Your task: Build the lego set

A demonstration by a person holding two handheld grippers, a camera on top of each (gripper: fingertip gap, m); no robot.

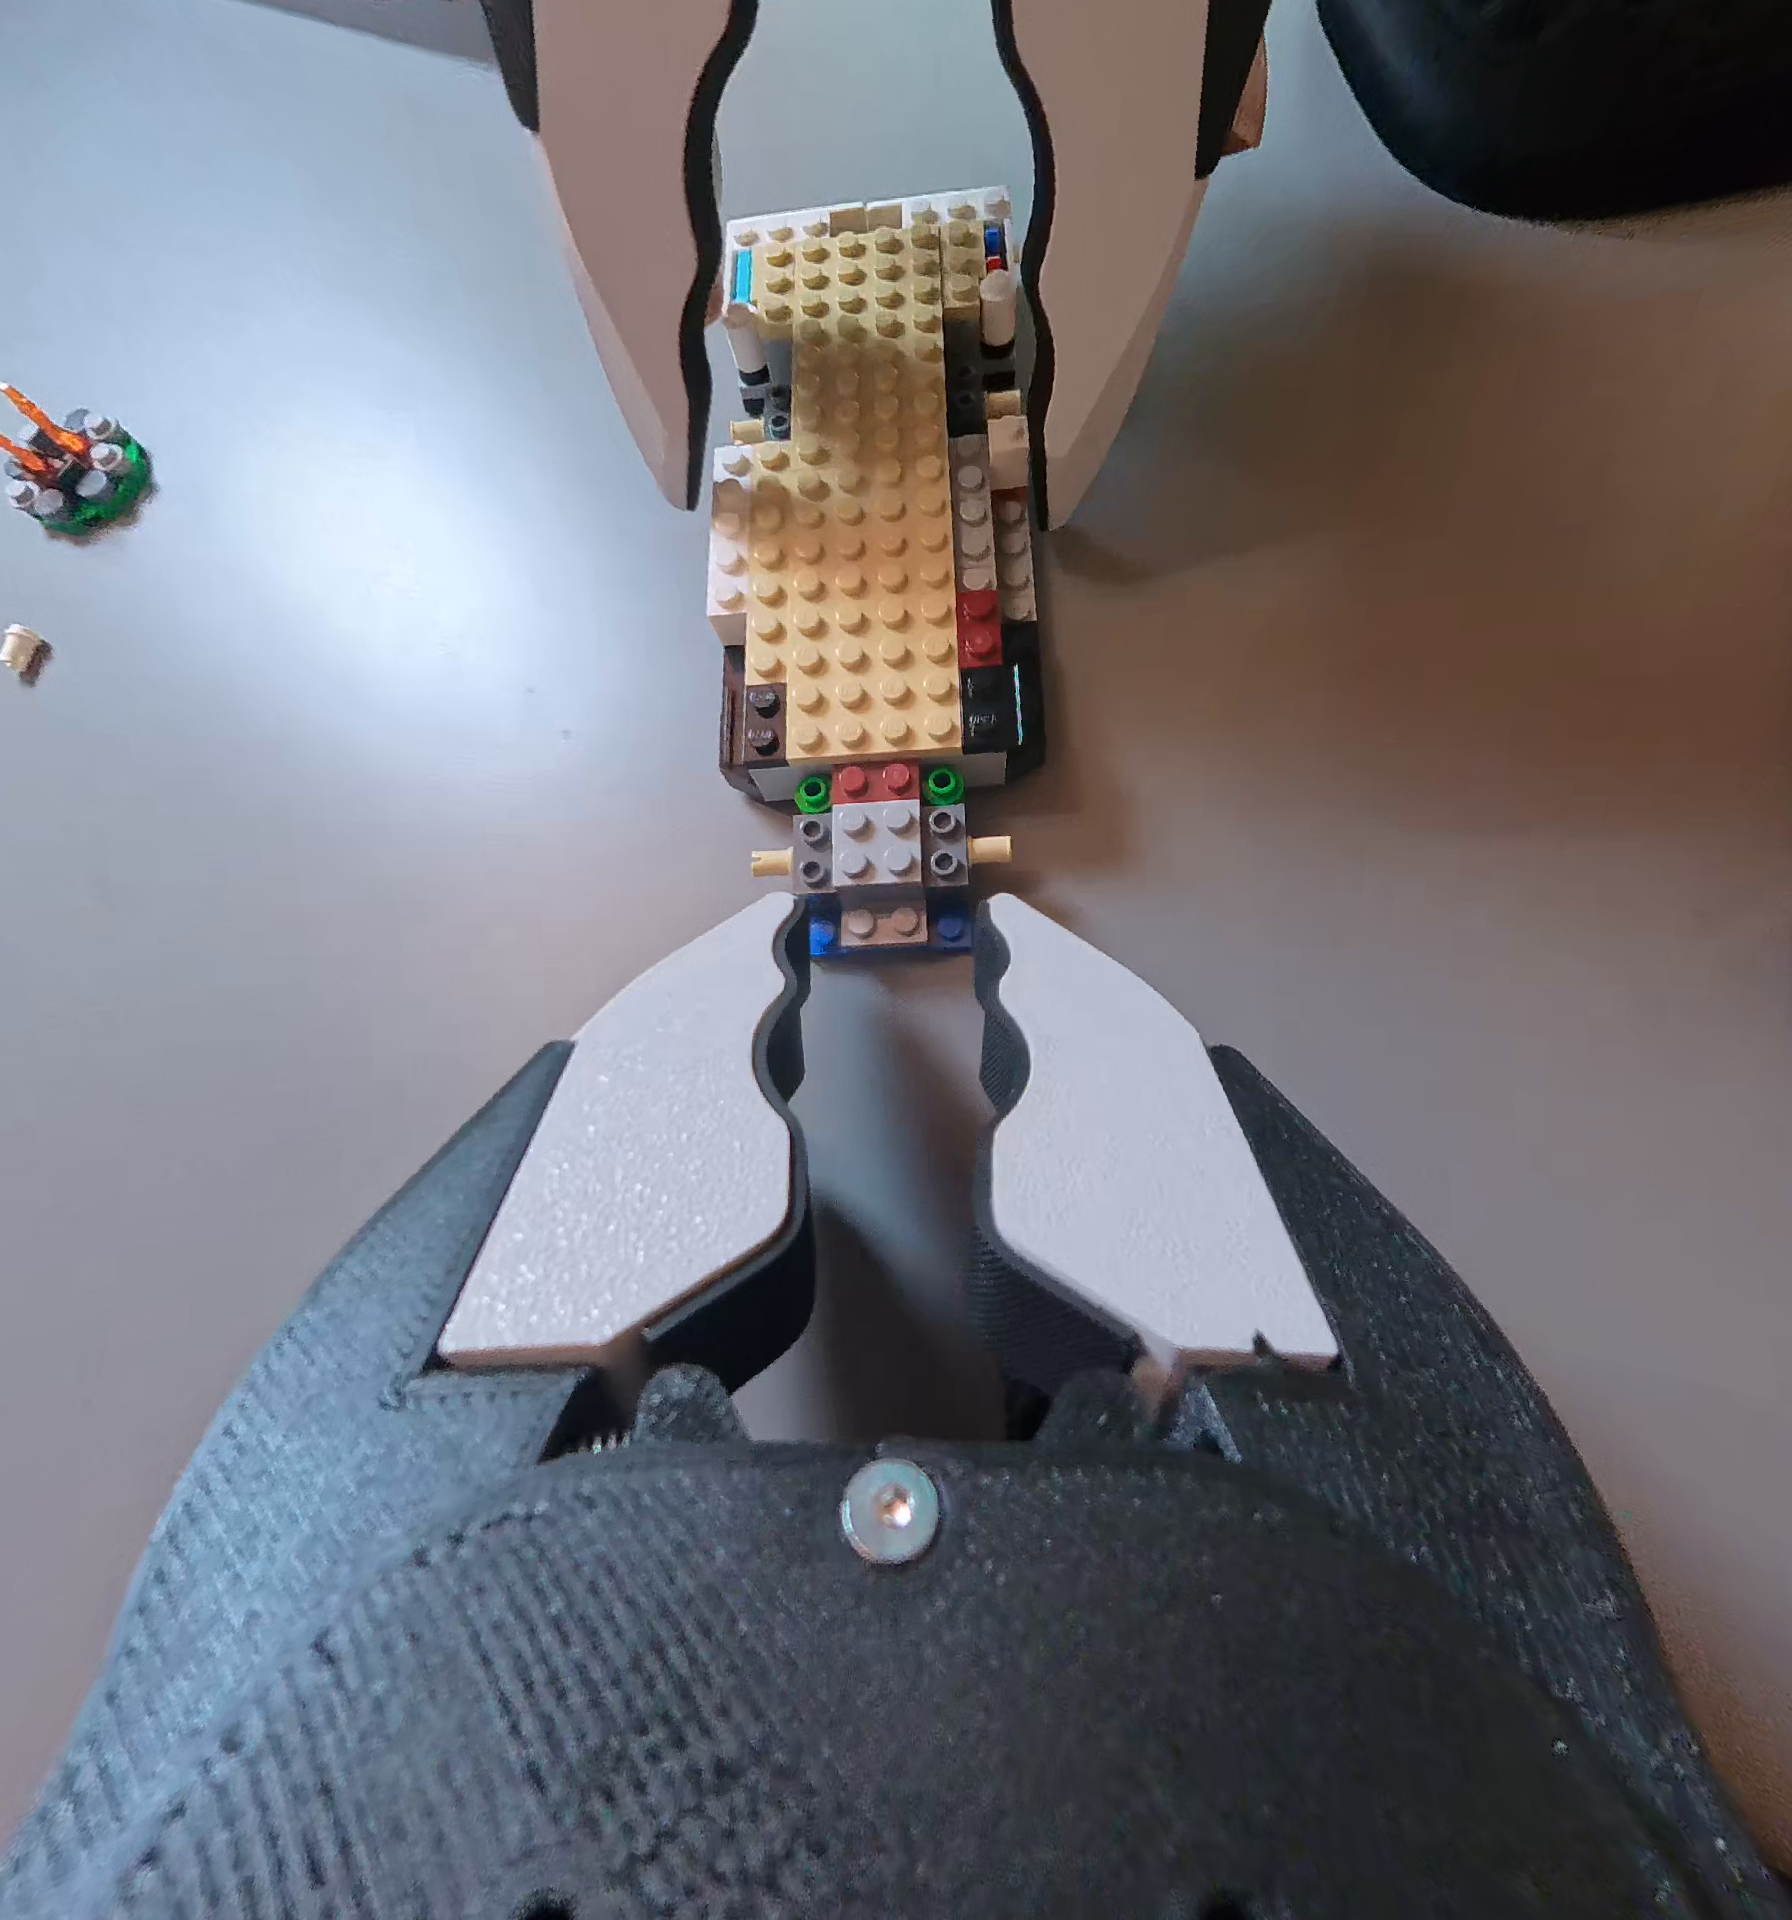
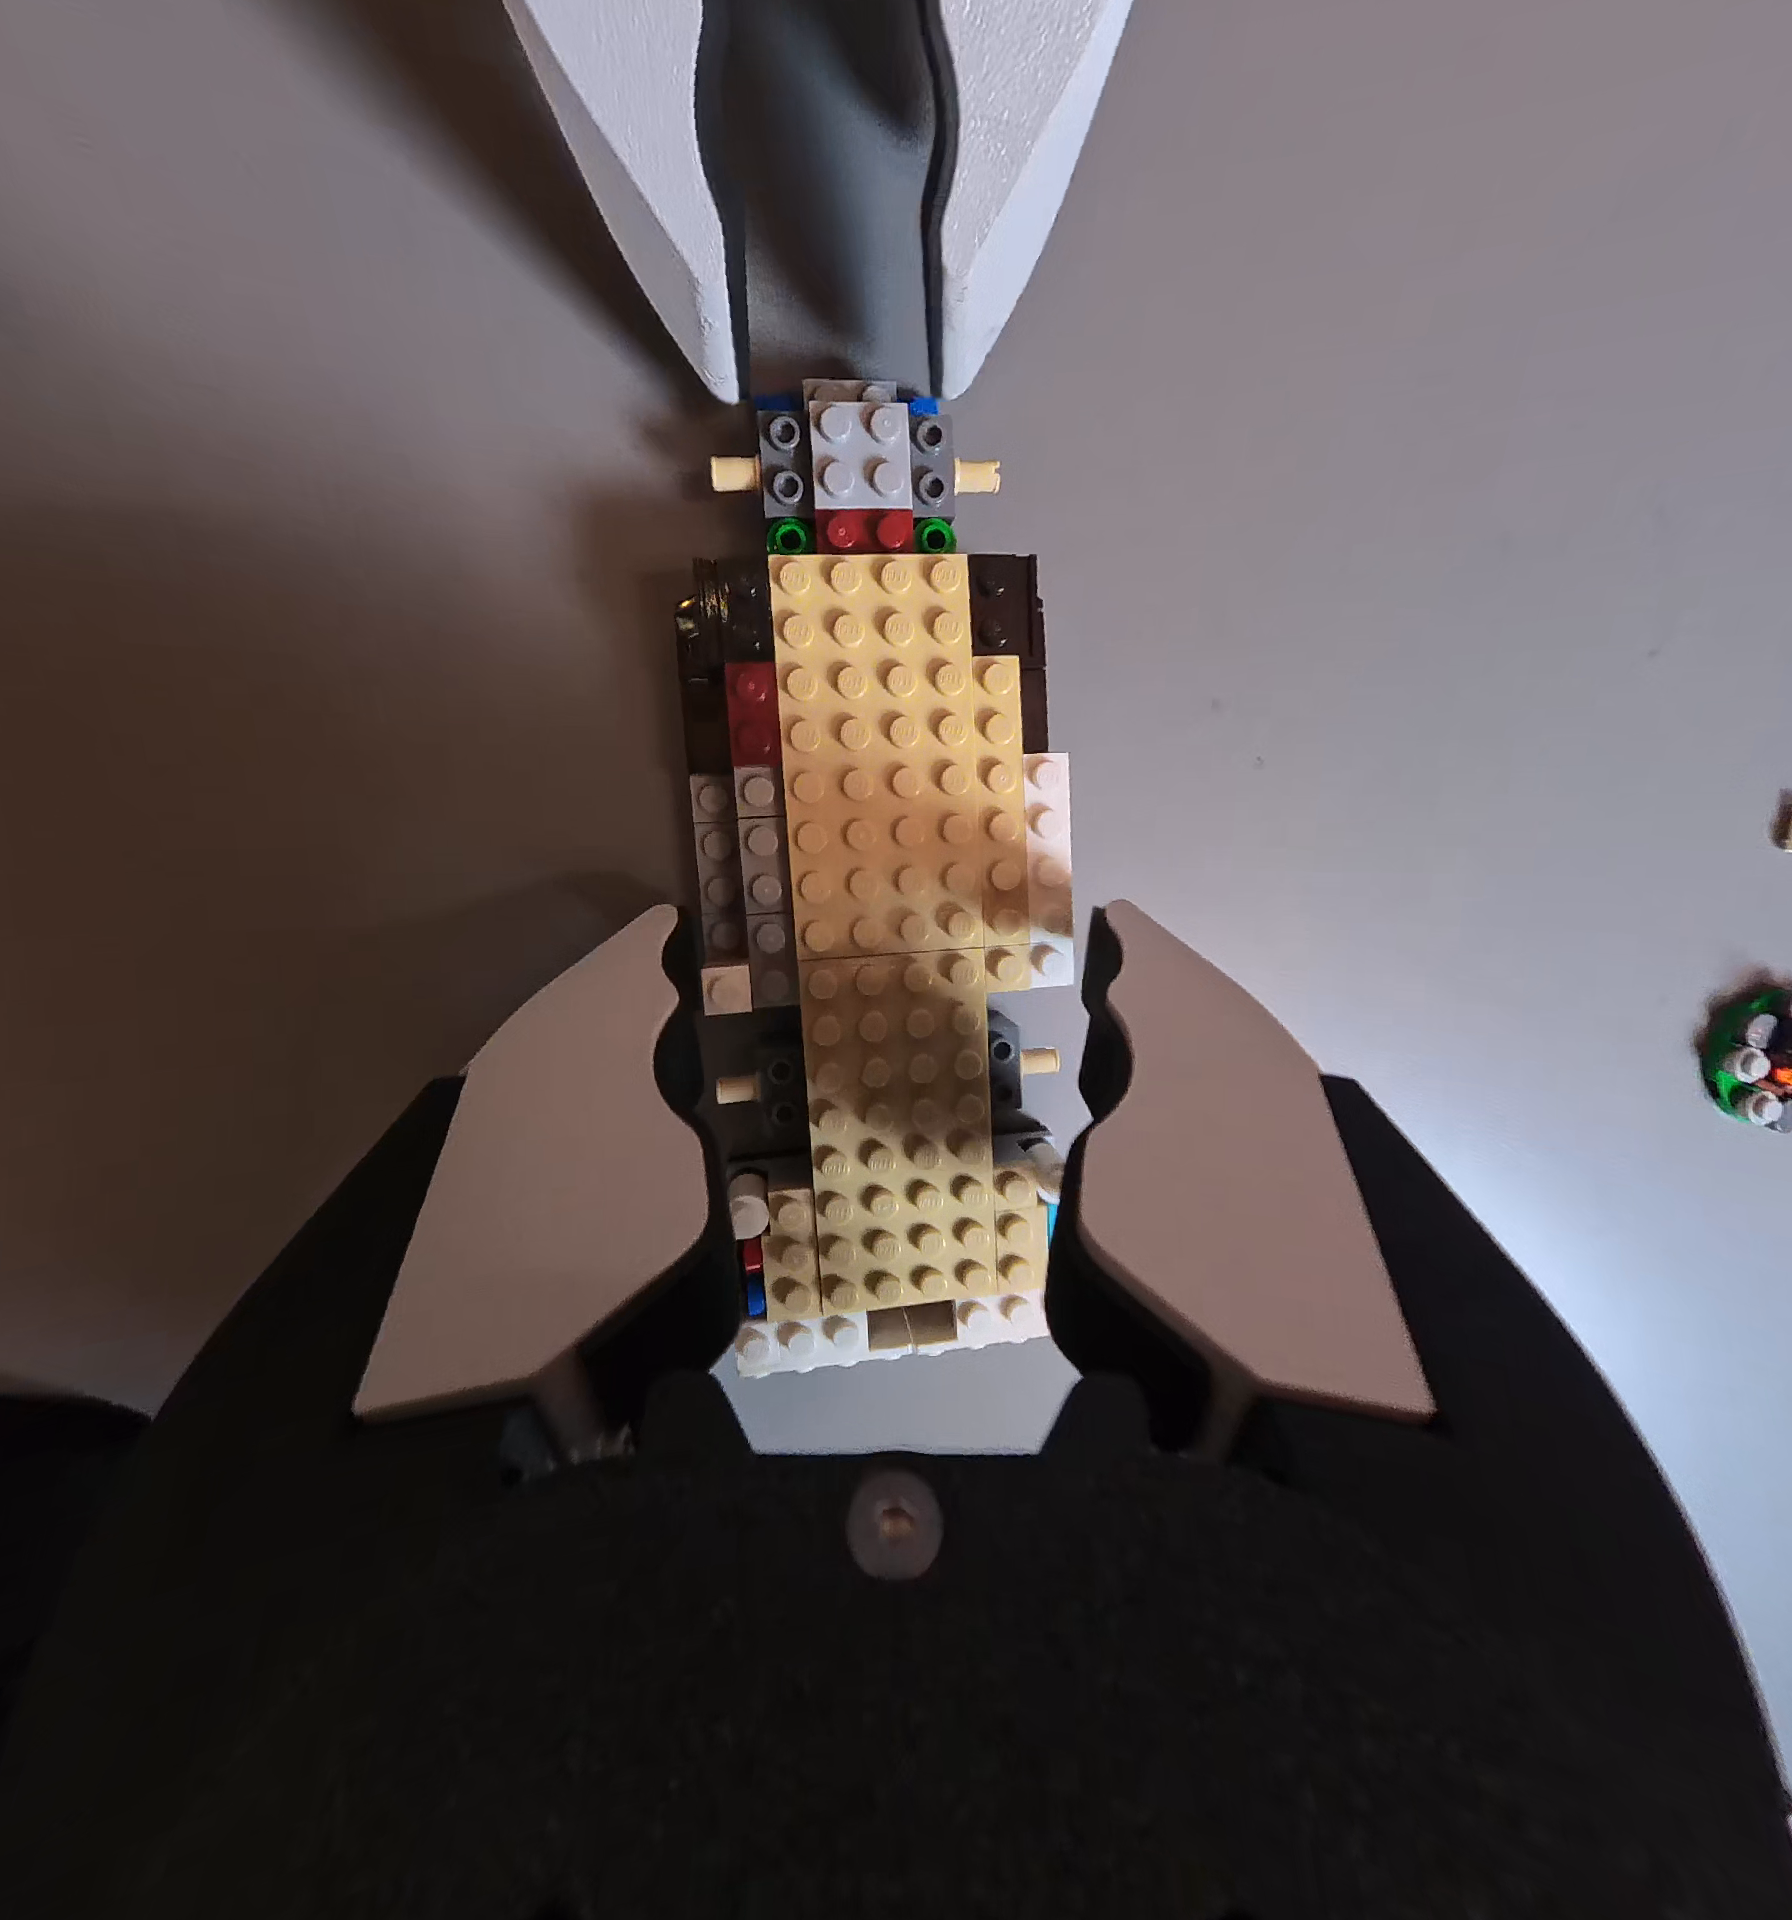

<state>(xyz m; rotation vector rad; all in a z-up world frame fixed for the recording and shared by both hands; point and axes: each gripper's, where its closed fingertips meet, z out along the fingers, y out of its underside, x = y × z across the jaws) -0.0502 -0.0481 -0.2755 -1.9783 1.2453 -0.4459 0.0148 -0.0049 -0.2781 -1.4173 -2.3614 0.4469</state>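
Observation:
A long brick model (image 1: 850,582) with a tan studded top lies flat on the grey table (image 1: 352,935). My left gripper (image 1: 887,920) is at its narrow end. Its pads touch both sides of the blue plate (image 1: 819,935) there, shut on it. The right wrist view shows the same grip at the far end (image 2: 838,390). My right gripper (image 2: 881,935) straddles the wide end of the model (image 2: 892,831). Its fingers stand apart, with a thin gap on each side. It also shows at the top of the left wrist view (image 1: 866,514).
A round green piece with orange flame parts (image 1: 76,468) lies to the left; it also shows in the right wrist view (image 2: 1780,1060). Small tan round pieces (image 1: 24,649) lie near it. A dark soft object (image 1: 1598,94) is at the top right. The gap from one gripper's tips to the other's is roughly 9 cm.

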